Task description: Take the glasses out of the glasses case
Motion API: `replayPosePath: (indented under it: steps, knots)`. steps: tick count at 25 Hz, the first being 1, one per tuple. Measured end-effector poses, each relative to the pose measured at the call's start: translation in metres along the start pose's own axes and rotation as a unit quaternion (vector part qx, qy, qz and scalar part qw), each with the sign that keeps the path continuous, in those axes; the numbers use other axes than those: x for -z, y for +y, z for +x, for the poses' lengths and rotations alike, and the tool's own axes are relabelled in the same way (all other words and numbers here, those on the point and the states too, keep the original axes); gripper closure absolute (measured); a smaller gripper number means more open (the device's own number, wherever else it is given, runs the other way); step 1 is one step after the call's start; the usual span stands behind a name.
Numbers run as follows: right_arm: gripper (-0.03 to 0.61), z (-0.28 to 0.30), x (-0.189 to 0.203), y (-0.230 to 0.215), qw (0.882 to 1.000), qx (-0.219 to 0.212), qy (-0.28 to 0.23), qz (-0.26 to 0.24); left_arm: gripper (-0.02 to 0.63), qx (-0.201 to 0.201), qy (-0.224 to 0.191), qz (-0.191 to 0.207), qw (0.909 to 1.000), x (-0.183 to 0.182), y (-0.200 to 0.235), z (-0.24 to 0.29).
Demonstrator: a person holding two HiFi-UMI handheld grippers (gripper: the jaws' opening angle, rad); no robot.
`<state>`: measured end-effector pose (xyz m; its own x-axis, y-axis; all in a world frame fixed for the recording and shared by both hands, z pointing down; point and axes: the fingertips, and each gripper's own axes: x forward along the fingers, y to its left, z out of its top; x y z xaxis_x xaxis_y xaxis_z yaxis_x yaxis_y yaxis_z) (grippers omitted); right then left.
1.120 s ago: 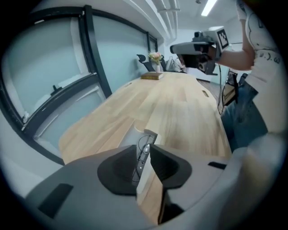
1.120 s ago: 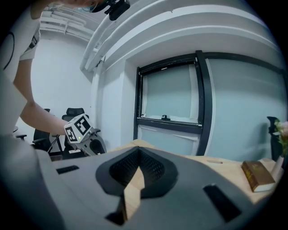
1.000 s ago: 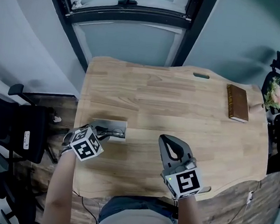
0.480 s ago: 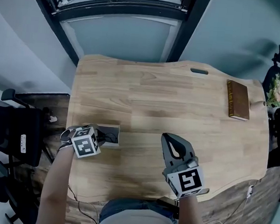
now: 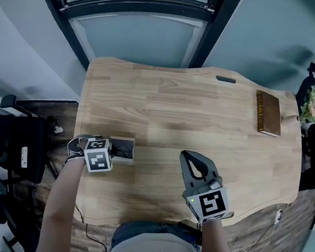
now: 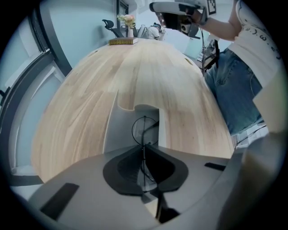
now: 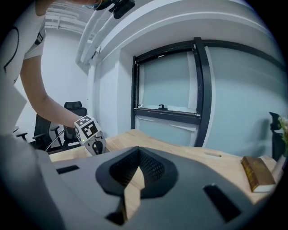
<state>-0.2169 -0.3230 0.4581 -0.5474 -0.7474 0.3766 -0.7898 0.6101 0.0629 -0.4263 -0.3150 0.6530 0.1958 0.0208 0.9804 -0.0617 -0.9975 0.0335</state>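
A pale grey glasses case (image 6: 123, 123) lies open near the left front corner of the wooden table (image 5: 202, 115), its lid folded flat on the wood. The glasses (image 6: 145, 130) sit inside it. They are slight things: a thin black wire frame with round rims, one rim showing as a clean ring against the grey lining, the lenses clear. The left gripper (image 6: 144, 150) points almost straight down into the case, right over them. Its jaws are closing, the dark pads all but together, with a strand of the wire frame caught between their tips. The glasses have not left the case. The right gripper (image 7: 136, 155) hangs over the bare middle front of the table, well apart from the case and aimed across it towards the window. Its tips are pressed together with nothing between them, only wood showing through the slit behind. At the far right edge of the table lies a closed brown book (image 5: 268, 112), with a small bunch of flowers (image 5: 313, 107) just beyond it.
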Motion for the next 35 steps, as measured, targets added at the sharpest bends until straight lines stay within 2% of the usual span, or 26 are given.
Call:
replayPosePath:
  steps: [3, 9, 14, 19, 22, 28, 30, 32, 35]
  knots:
    - [0.568, -0.001, -0.001, 0.004, 1.0, -0.004, 0.0, -0.004, 0.582, -0.013, -0.004, -0.004, 0.9999, -0.002, -0.001, -0.002]
    - [0.568, -0.008, -0.015, 0.02, 1.0, -0.011, -0.011, -0.021, 0.591, -0.079, -0.019, -0.004, 0.9967, -0.002, -0.001, -0.024]
    - [0.568, -0.022, -0.028, 0.036, 0.999, -0.008, -0.032, -0.034, 0.591, -0.165, -0.05, -0.021, 0.9848, -0.01, 0.005, -0.059]
    - [0.568, -0.046, -0.043, 0.059, 0.997, 0.007, -0.057, -0.047, 0.591, -0.209, -0.077, -0.033, 0.9742, -0.009, -0.013, -0.084]
    - [0.568, -0.061, -0.039, 0.072, 0.997, 0.018, -0.056, -0.049, 0.591, -0.232, -0.111, -0.054, 0.9648, -0.008, -0.023, -0.095]
    - [0.569, -0.083, -0.042, 0.075, 0.996, 0.051, -0.074, -0.024, 0.592, -0.269, -0.2, -0.135, 0.9324, -0.016, -0.037, -0.124]
    - [0.569, -0.087, -0.05, 0.077, 0.995, 0.053, -0.083, -0.026, 0.591, -0.282, -0.225, -0.162, 0.9187, -0.016, -0.045, -0.135]
    - [0.569, -0.092, -0.06, 0.079, 0.993, 0.052, -0.095, -0.036, 0.592, -0.298, -0.258, -0.201, 0.8966, -0.017, -0.052, -0.15]
    - [0.569, -0.101, -0.072, 0.083, 0.991, 0.047, -0.112, -0.047, 0.592, -0.328, -0.318, -0.264, 0.8494, -0.018, -0.064, -0.181]
